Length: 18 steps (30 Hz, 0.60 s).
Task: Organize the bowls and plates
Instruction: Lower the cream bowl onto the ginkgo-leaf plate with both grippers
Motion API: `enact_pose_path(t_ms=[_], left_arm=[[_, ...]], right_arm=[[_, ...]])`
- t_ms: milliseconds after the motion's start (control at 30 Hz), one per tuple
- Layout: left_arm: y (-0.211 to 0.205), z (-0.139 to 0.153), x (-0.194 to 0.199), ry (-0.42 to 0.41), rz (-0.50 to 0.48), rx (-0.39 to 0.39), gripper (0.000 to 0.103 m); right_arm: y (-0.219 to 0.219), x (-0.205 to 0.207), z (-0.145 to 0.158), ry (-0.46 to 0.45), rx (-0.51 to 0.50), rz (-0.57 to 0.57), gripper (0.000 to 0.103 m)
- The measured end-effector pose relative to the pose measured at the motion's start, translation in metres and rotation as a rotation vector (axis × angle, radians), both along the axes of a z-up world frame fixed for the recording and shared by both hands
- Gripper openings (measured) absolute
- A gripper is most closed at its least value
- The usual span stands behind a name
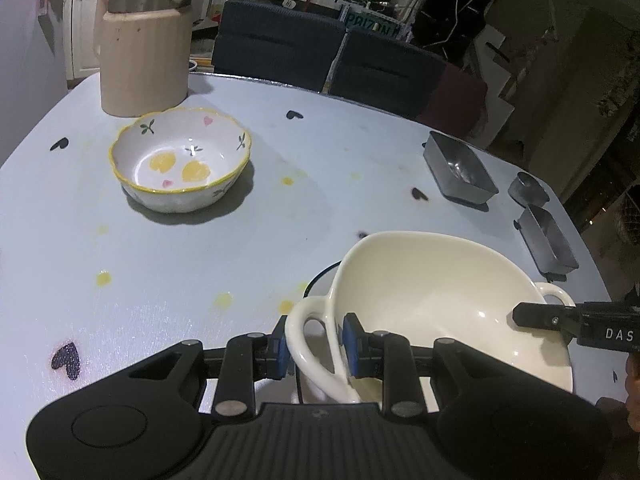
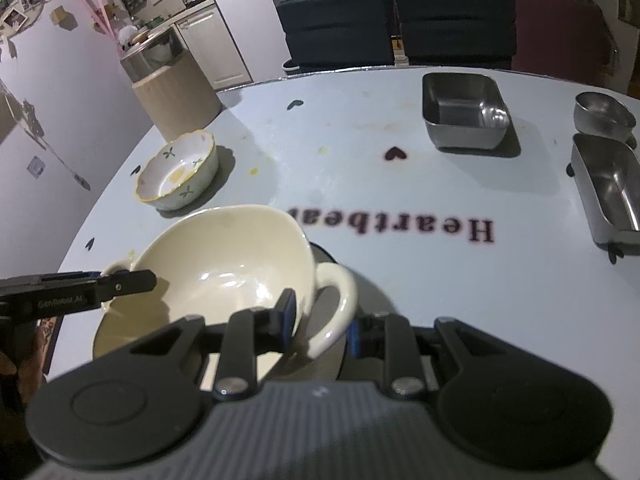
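Left wrist view: the cream two-handled bowl (image 1: 440,304) is held tilted above a dark plate (image 1: 320,276), of which only a thin black edge is seen beneath it, near the front edge of the pale blue table (image 1: 280,208). The left gripper (image 1: 316,344) is closed on the bowl's near loop handle (image 1: 304,336), its blue pads set on either side of the handle and wall. In the right wrist view the right gripper (image 2: 320,320) is likewise pinched across the opposite handle (image 2: 340,300), one pad inside the rim and one outside; how firmly the outer pad bears cannot quite be told, since it is partly hidden.

The step in hand is judged to be the setting of this bowl onto the dark plate (image 2: 324,252). It would be done well if both handles were kept level with each other, so that the tilt is taken out before contact, and if the bowl were lowered slowly and centred over the plate. Glazed ceramic is expected to slip between narrow pads, so the pinch should be released only once the base is felt to rest. The two releases are best made together, lest the bowl rock.

The flowered bowl (image 1: 180,160) stands apart near the beige jug (image 1: 144,52), and could be nested afterwards. Steel containers (image 2: 464,116) lie at the far right, well apart.
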<state>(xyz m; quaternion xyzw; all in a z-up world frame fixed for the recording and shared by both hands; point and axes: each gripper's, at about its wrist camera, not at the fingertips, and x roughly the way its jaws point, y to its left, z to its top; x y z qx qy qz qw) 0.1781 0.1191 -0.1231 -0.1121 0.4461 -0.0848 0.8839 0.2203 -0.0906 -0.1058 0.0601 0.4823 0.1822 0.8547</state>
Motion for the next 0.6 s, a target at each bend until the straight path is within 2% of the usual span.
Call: enact_pose_path(t_ms=[600], left_arm=[[0.006, -0.021, 0.011, 0.065, -0.001, -0.012, 0.032]], right_arm=[[0.013, 0.008, -0.008, 0.034, -0.049, 0.009, 0.031]])
